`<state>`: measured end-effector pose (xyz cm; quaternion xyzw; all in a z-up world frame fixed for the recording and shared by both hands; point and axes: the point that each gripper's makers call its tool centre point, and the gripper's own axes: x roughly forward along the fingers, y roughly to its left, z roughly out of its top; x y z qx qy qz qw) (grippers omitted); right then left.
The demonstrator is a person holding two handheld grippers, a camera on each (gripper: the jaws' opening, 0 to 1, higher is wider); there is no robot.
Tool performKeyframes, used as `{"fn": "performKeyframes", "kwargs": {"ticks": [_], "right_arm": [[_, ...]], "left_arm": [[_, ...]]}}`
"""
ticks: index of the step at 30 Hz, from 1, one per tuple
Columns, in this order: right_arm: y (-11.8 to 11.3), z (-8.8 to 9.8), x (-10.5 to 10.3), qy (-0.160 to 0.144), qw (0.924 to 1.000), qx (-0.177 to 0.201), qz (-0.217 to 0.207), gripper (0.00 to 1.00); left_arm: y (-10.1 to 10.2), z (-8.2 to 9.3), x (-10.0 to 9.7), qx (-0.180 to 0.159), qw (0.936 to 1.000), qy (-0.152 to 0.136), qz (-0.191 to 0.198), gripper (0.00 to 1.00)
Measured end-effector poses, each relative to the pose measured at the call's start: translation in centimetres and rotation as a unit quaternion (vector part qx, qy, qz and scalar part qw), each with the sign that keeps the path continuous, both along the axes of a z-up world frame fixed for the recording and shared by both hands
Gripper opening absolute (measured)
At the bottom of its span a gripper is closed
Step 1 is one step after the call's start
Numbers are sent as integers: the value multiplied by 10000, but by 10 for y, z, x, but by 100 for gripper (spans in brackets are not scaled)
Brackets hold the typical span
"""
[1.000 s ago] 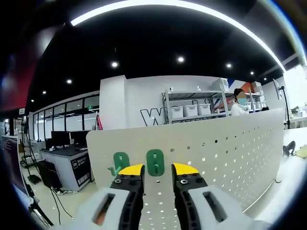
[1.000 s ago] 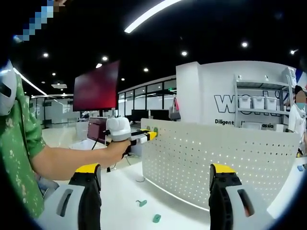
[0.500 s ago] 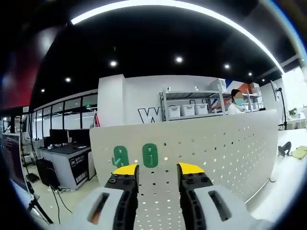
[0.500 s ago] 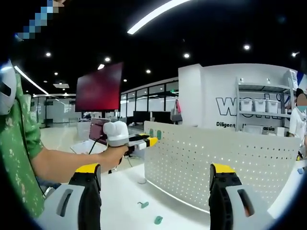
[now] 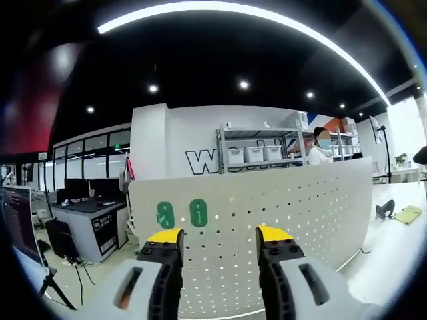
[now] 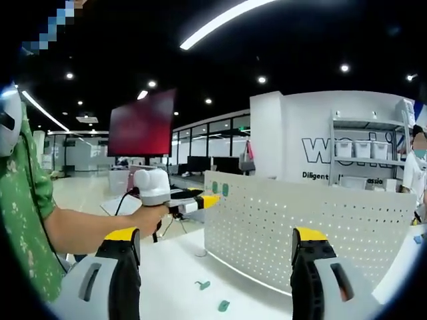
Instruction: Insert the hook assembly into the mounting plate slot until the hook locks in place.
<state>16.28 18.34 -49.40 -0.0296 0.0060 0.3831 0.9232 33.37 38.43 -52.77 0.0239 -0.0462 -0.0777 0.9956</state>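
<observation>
White table [image 6: 167, 267] under the pegboard [image 5: 280, 220] holds two loose hooks [image 6: 202, 285], and with both your left gripper [image 5: 219, 235] and right gripper [image 6: 217, 243] jaws open and empty, a careless grab could knock them away.

Upright pegboard [image 5: 280, 220] ahead, tabletop [image 6: 173, 273] open.

Two green hooks [image 5: 181, 214] sit on the white pegboard [image 5: 280, 220] above parted jaws.

I see the white perforated plate [image 5: 280, 220] standing upright on the white table, curving away rightward. Two green hooks [image 5: 198, 213] sit side by side near its upper left corner. Two more green hooks [image 6: 202, 285] lie loose on the table before it.
</observation>
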Motion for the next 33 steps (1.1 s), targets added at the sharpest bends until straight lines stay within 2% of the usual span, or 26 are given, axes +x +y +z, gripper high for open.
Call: {"fn": "performKeyframes", "kwargs": {"ticks": [17,33], "right_arm": [[1,5,-18,-48,9999,39,84,97],[-1,6,-30,-83,9999,33,99,97]], "left_arm": [[-10,2,-54,-221,9987,159,-430,66],[-7,-4,-95,-289,9969,327,-651,74]]}}
